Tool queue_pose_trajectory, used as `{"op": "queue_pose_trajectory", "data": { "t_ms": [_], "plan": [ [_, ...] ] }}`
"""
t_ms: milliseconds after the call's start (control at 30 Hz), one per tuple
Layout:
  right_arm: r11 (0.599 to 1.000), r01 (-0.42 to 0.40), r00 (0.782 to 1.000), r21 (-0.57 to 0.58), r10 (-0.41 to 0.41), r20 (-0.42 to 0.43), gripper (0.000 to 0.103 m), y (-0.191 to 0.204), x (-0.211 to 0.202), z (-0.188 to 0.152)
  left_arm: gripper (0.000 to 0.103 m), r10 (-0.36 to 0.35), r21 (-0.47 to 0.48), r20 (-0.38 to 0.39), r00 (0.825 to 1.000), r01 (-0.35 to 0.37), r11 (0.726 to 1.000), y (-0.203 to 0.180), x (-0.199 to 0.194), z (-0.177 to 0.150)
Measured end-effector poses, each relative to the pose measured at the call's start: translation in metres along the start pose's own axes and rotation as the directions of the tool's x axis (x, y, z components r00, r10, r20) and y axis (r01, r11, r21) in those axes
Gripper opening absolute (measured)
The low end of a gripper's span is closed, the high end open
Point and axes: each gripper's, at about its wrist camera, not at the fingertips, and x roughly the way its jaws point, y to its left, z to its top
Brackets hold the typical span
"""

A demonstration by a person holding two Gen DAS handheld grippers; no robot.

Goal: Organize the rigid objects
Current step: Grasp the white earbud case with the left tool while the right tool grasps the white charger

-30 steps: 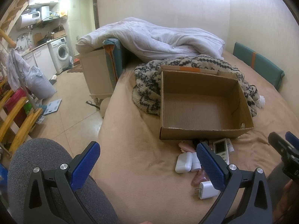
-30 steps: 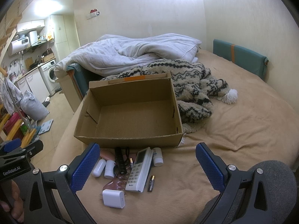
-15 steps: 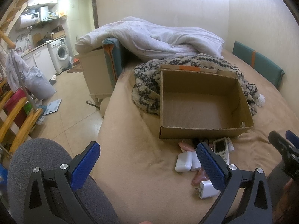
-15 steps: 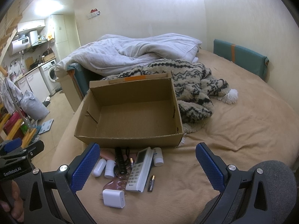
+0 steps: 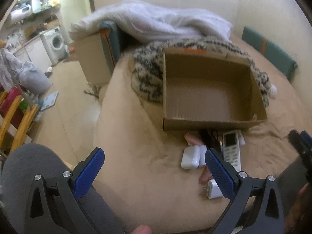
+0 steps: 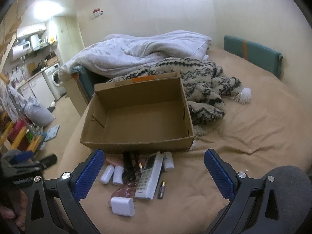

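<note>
An empty cardboard box [image 6: 136, 145] [image 5: 214, 124] sits on the bed. Small items lie in front of it: a white remote control [image 6: 149, 177] [image 5: 231, 146], a white plug charger [image 6: 122, 206] [image 5: 213, 192], two white cases [image 6: 112, 177] [image 5: 190, 159], a battery [image 6: 161, 189], a white cylinder [image 6: 168, 160], a black object [image 6: 128, 167] and pink items [image 6: 124, 192]. My right gripper [image 6: 154, 175] hangs open just above and in front of the pile. My left gripper [image 5: 154, 171] is open over bare sheet, left of the pile; its right finger covers part of it.
A patterned fuzzy blanket [image 6: 204, 89] and a white duvet [image 6: 140, 52] lie behind the box. A teal cushion [image 6: 251, 52] stands at the wall. The bed edge drops to the floor on the left [image 5: 68, 117], with wooden rails [image 5: 17, 120] and a washing machine [image 5: 55, 42] beyond.
The left wrist view has shifted and blurred: my left gripper moved, and the box and pile sit slightly higher and nearer in its frame. The right gripper has barely moved. Both stay open.
</note>
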Motion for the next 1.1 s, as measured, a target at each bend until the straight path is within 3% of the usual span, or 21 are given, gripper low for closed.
{"op": "queue_pose_trajectory", "data": {
  "t_ms": [167,300,400,533,667,767,833,967,1100],
  "plan": [
    [0.996,-0.062,0.990,0.062,0.069,-0.123,0.103,-0.005,0.027,-0.002,0.103,-0.007,0.045,-0.114,0.993,0.012,0.999,-0.003,0.032,0.014],
    [0.987,-0.102,0.962,0.125,0.130,-0.240,0.103,-0.005,0.054,-0.009,0.100,-0.041,0.031,-0.274,0.961,0.052,0.998,-0.007,0.075,0.020],
    [0.978,-0.109,0.930,0.178,0.163,-0.328,0.103,-0.007,0.073,-0.020,0.087,-0.082,0.017,-0.353,0.932,0.095,0.995,-0.017,0.101,0.022],
    [0.959,-0.152,0.880,0.241,0.242,-0.408,0.103,-0.008,0.087,-0.036,0.086,-0.107,0.038,-0.436,0.894,0.137,0.990,-0.039,0.128,0.020],
    [0.951,-0.187,0.811,0.248,0.291,-0.507,0.102,0.002,0.098,-0.051,0.083,-0.112,0.068,-0.481,0.870,0.164,0.984,-0.056,0.143,0.014],
    [0.949,-0.209,0.758,0.237,0.310,-0.573,0.102,0.015,0.108,-0.064,0.069,-0.129,0.052,-0.526,0.840,0.183,0.982,-0.061,0.159,0.008],
    [0.956,-0.203,0.743,0.211,0.291,-0.602,0.102,0.023,0.115,-0.071,0.066,-0.143,0.036,-0.548,0.824,0.194,0.980,-0.061,0.167,0.004],
    [0.965,-0.183,0.709,0.190,0.264,-0.654,0.100,0.034,0.128,-0.083,0.064,-0.176,0.007,-0.560,0.810,0.217,0.976,-0.062,0.176,0.002],
    [0.973,-0.171,0.693,0.157,0.231,-0.683,0.093,0.044,0.137,-0.093,0.057,-0.199,-0.007,-0.569,0.798,0.237,0.971,-0.064,0.190,-0.003]
  ]
}}
